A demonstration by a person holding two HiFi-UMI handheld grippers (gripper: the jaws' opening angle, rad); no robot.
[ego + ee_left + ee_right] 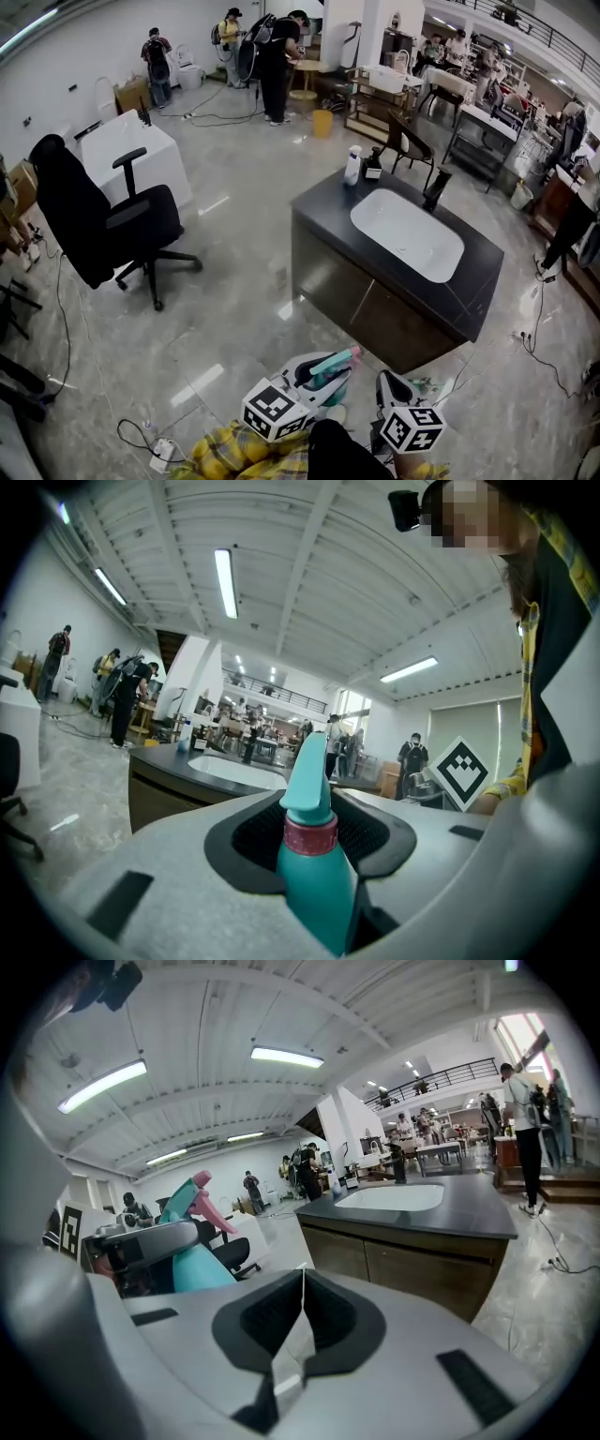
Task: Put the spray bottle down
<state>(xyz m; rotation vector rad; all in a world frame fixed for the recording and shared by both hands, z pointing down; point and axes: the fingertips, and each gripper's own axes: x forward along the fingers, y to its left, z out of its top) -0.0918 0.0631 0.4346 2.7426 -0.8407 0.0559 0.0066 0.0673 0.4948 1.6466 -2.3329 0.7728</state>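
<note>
My left gripper [323, 377] is shut on a teal spray bottle [330, 368] with a pink trigger, low in the head view and close to my body. In the left gripper view the bottle [314, 883] stands upright between the black pads [258, 841], nozzle pointing away. The right gripper view shows the same bottle [183, 1260] at its left. My right gripper [386, 381] sits beside it, and its pads [281, 1321] meet. A thin pale sliver shows at their seam; I cannot tell what it is. A dark counter [323, 216] with a white sink basin [408, 234] stands ahead.
A black faucet [436, 187] and a white bottle [352, 165] stand on the counter's far side. A black office chair [103, 220] and a white table [131, 150] are to the left. A power strip [161, 453] and cables lie on the floor. People stand at the back.
</note>
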